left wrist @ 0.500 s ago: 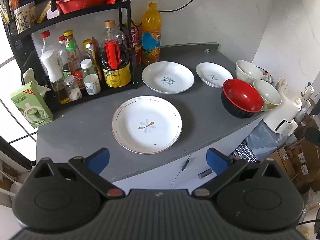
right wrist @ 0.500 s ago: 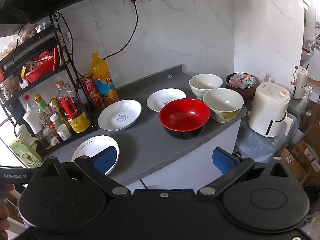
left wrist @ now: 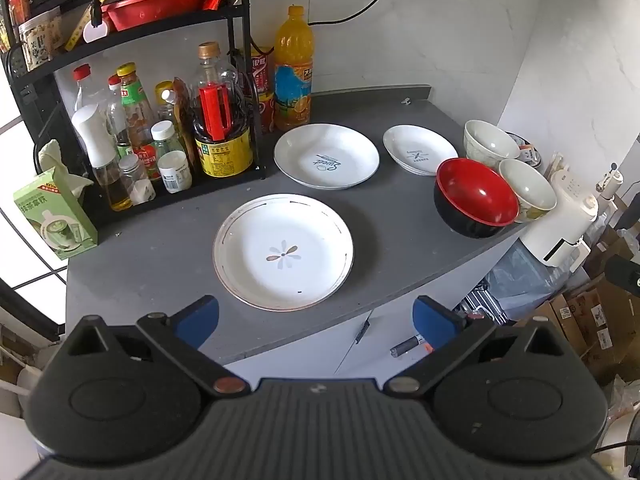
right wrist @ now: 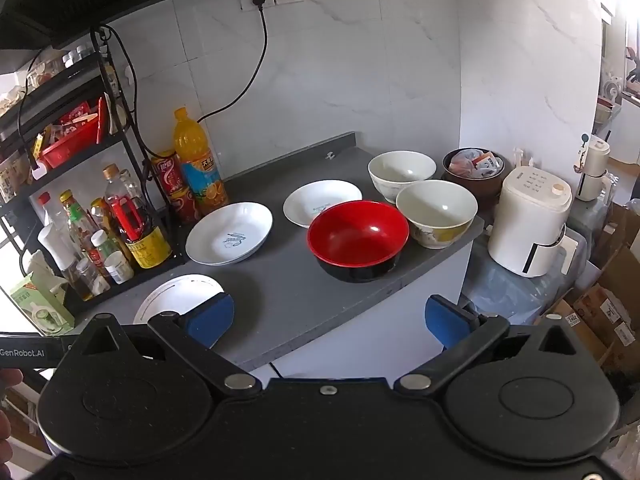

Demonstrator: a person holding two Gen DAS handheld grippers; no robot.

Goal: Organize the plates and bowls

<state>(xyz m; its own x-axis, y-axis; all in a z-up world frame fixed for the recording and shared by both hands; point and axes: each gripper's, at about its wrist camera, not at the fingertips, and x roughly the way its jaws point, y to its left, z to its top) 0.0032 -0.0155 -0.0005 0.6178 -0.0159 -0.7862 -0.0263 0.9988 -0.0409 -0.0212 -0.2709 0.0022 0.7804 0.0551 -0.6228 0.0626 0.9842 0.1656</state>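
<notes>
From the left wrist view we see our left hand-held gripper (left wrist: 316,318) spread wide with nothing between its blue pads, hanging above the near edge of the grey worktop (left wrist: 400,216). We take the red bowl (left wrist: 476,196) as our landmark. The flower plate (left wrist: 283,252) lies flat to its left, nearer to us and well apart from it. The large white plate (left wrist: 326,156) with blue lettering sits behind and to the left of the red bowl, and the small white plate (left wrist: 420,154) sits just behind it. Two cream bowls stand to the right of the red bowl: the near cream bowl (left wrist: 528,190) seems to touch it, and the far cream bowl (left wrist: 490,142) stands behind that one. The bottle rack (left wrist: 160,128) is far to the left of the red bowl. From the right wrist view we see our right hand-held gripper (right wrist: 326,318) also spread wide and empty, before the worktop's (right wrist: 280,280) front edge. The red bowl (right wrist: 358,238) stands upright at the middle. The near cream bowl (right wrist: 436,212) is just right of it, the far cream bowl (right wrist: 402,174) behind it, the small white plate (right wrist: 322,202) behind and left, partly hidden by it, the large white plate (right wrist: 229,232) further left, and the flower plate (right wrist: 176,294) at the near left, partly covered by a gripper pad. A white appliance (right wrist: 530,224) stands right of the red bowl, off the worktop.
</notes>
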